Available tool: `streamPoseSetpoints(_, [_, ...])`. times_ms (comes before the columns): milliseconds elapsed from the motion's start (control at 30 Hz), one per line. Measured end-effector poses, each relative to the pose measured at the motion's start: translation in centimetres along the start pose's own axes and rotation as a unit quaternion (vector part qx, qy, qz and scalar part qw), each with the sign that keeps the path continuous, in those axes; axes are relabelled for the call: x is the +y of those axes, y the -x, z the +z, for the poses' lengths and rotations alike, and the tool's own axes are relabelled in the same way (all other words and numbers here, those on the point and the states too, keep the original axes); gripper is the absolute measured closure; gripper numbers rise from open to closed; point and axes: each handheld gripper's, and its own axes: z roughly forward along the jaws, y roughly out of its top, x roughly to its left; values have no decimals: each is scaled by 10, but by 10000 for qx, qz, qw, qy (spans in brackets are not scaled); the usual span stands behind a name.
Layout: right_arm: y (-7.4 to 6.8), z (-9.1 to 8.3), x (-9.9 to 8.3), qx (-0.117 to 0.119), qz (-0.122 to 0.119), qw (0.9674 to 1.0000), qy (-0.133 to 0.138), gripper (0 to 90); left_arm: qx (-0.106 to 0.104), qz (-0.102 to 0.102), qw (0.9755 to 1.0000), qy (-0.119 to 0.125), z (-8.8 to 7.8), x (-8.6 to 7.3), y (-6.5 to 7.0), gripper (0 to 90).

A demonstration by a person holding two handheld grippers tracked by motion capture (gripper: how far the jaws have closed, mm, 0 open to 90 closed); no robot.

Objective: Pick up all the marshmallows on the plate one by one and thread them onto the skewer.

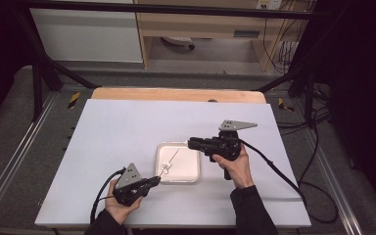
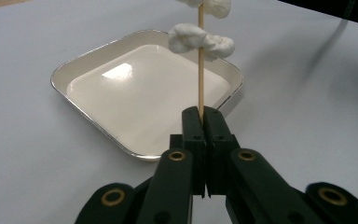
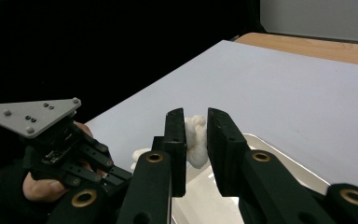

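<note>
Clearly the left gripper (image 2: 204, 114) pinches the brittle skewer (image 2: 200, 70) at six o'clock; the right gripper (image 3: 196, 135) squeezes a soft lump (image 3: 196, 140) sideways.

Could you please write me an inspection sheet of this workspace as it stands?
Surface: white sheet over a wooden table.
Job's things: wooden skewer with white lumps threaded on it, above a white tray.
Clutter: nothing seen.
Tongs: left tongs shut on the skewer's end; right tongs shut on a white piece.
Cables: one trails from each tool, the right one across the sheet; more lie at the floor's right edge.
Surroundings: black frame, wooden shelving behind.
</note>
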Motion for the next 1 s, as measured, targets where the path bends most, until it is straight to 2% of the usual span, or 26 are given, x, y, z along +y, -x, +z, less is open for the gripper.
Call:
streamPoseSetpoints(100, [-1, 7, 0, 174, 67, 9998, 11, 783, -8, 18, 10000, 2, 0, 0, 0, 891])
streamPoseSetpoints(267, [-2, 16, -4, 234, 81, 9996, -96, 782, -13, 28, 10000, -16, 1, 0, 1, 891])
streamPoseSetpoints(467, [-2, 17, -4, 332, 137, 9993, -90, 782, -18, 20, 10000, -14, 1, 0, 0, 891])
streamPoseSetpoints(733, [-3, 20, -7, 442, 183, 9986, -239, 786, 31, 173, 9998, -84, 2, -1, 2, 892])
streamPoseSetpoints(1000, [-3, 23, -10, 547, 260, 9979, -236, 804, 43, 242, 9997, -92, 1, -2, 2, 893])
